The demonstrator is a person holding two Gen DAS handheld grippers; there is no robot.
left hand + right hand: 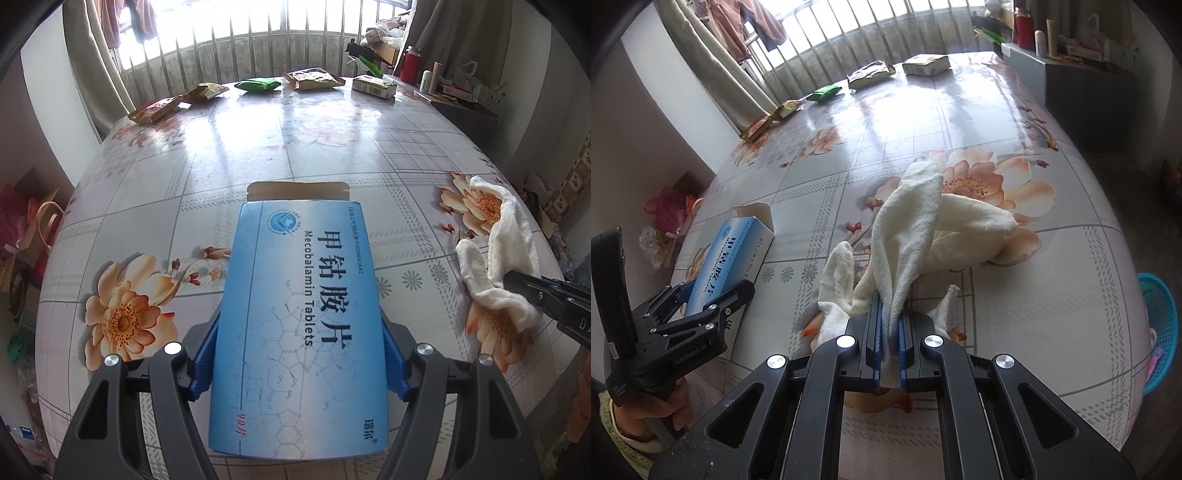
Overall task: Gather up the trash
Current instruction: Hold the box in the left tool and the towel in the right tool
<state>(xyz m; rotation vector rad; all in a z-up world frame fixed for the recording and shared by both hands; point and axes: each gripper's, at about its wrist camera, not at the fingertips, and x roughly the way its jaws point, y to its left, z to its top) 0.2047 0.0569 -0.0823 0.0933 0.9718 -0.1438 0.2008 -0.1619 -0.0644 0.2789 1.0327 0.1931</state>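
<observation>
A blue Mecobalamin tablet box (299, 321) with its far flap open rests slanted on the flowered table (258, 155). My left gripper (300, 354) is shut on the box, its blue pads pressing both long sides. In the right wrist view the same box (735, 251) and left gripper (713, 291) sit at the left, held by a hand (653, 410). A white cloth (908, 229) lies crumpled on the table, one fold pulled up. My right gripper (890, 314) is shut on that fold. In the left wrist view the cloth (495, 251) and right gripper (517, 284) are at the right.
Along the table's far edge lie snack wrappers (310, 79), a green packet (258, 85), a small carton (373, 86) and more wrappers (155, 110). A teal basket (1161, 332) stands on the floor off the table's right side. Bags clutter the floor at the left (665, 210).
</observation>
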